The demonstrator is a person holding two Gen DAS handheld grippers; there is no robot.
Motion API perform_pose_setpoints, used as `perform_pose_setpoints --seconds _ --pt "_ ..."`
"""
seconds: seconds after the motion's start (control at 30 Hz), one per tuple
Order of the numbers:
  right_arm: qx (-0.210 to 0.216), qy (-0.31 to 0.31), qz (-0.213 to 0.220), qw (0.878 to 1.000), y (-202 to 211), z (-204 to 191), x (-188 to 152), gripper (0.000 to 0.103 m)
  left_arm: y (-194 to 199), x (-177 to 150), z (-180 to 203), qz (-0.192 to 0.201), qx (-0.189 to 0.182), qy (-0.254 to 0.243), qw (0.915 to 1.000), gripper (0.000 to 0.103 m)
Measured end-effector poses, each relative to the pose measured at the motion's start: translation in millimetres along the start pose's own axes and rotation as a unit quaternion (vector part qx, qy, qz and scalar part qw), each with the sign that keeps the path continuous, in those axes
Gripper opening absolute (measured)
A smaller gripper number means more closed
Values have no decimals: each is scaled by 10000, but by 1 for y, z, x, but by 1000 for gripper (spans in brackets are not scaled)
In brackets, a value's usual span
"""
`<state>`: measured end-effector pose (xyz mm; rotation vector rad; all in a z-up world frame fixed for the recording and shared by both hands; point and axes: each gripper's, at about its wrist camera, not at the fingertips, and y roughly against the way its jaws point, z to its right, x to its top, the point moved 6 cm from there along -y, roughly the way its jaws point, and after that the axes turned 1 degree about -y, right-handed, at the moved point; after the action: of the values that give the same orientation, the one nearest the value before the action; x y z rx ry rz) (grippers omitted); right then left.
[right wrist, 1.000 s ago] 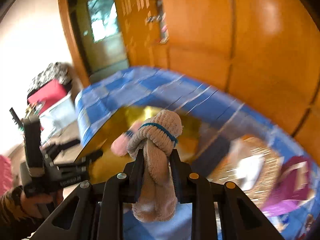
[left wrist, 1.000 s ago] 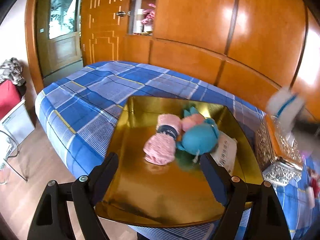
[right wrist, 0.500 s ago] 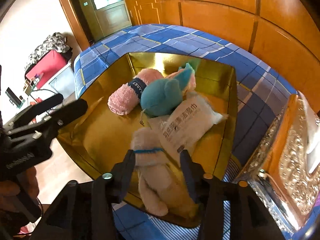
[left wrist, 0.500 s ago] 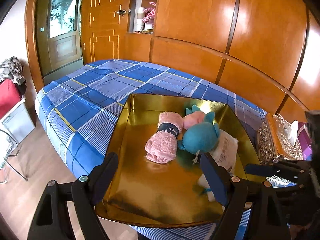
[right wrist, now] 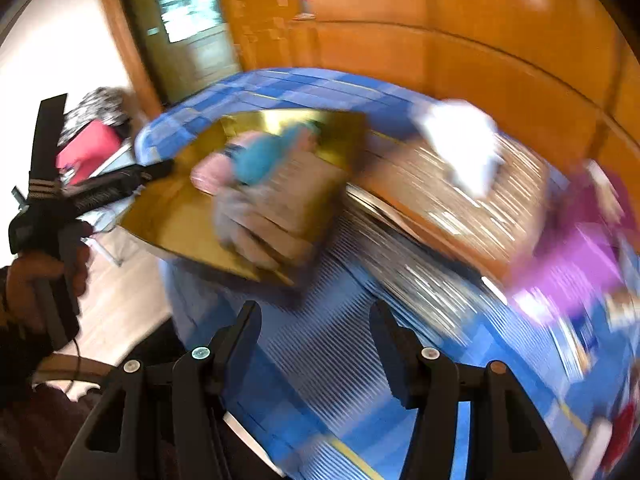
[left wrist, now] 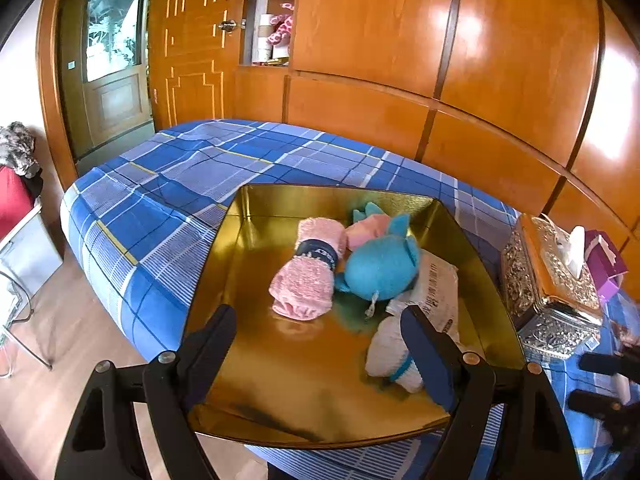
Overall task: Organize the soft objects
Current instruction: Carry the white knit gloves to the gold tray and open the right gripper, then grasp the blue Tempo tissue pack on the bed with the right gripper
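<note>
From my remote seat I see a bed under a blue plaid sheet (left wrist: 192, 184), backed by glossy wooden wall panels (left wrist: 500, 60). An ornate silver tissue box (left wrist: 552, 292) stands on the sheet, a purple box (left wrist: 604, 264) just beside it. A wooden door with a frosted glass pane (left wrist: 112, 36) is at far left, near something red (left wrist: 14, 204) under patterned cloth.

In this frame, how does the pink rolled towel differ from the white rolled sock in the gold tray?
The pink rolled towel is fluffy pink with a dark printed band around its middle; the white rolled sock is whitish with a thin blue stripe. The towel lies in the open near the tray's centre, whereas the sock sits near the front right, partly hidden behind a finger of the left tool. Both are soft rolls lying inside the gold tray.
</note>
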<state>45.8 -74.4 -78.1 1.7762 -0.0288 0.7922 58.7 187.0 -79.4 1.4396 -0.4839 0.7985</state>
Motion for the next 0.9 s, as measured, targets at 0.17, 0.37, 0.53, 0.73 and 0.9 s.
perform_pose_setpoints --seconds 0.17,0.37,0.53,0.73,0.9 --pt "-774 -917 -176 9926 28 102 -43 57 0 -4 13 -68 -100 -110 9999 84" --pt "-1663 -1241 -397 9774 39 205 -49 69 2 -4 33 -133 -186 -300 9993 84" --pt "-1577 -783 -976 9795 5 232 -35 81 5 -3 45 -143 -195 -490 9985 84" --pt "-1576 -305 -1402 9770 -28 242 -26 83 4 -3 52 -231 -135 -597 9979 84" --pt "-1393 -230 -1571 9774 -46 248 -24 77 3 -3 62 -263 -173 -720 9969 84"
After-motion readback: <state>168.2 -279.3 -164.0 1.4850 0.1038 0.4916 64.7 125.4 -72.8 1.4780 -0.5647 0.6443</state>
